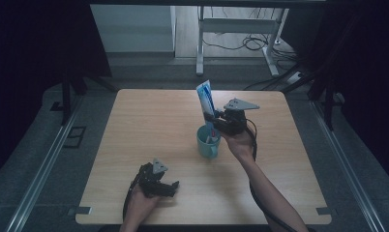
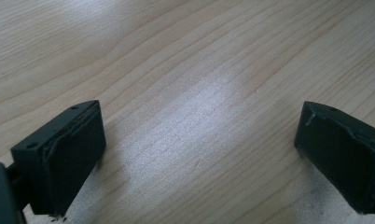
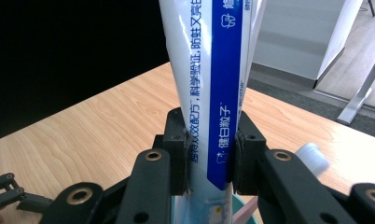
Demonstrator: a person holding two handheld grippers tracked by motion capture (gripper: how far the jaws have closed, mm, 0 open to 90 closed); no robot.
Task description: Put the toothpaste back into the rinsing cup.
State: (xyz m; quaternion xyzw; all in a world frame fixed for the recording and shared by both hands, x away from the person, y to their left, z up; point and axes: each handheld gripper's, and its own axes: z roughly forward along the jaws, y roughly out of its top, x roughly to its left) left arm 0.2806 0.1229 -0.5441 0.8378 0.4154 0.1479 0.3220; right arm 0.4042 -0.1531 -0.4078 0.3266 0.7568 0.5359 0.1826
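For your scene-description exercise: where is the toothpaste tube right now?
In the high view, the toothpaste tube stands upright right of table centre, gripped by the right gripper, its lower end in the teal mug.

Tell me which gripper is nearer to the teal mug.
Right. The right gripper is just above the teal mug, clamping a toothpaste tube standing in it. The left gripper rests open on the table, toward the near edge.

Light wood-grain surface (image 1: 149, 125), square, on a grey floor (image 1: 33, 145). Metal rails (image 1: 42, 169) run along both sides. Dark curtains (image 1: 33, 38) left and right. Beyond it: white desk legs (image 1: 200, 43), loose cables (image 1: 250, 43) on a wooden floor, pale wall panel (image 1: 132, 29). Dim light overall.
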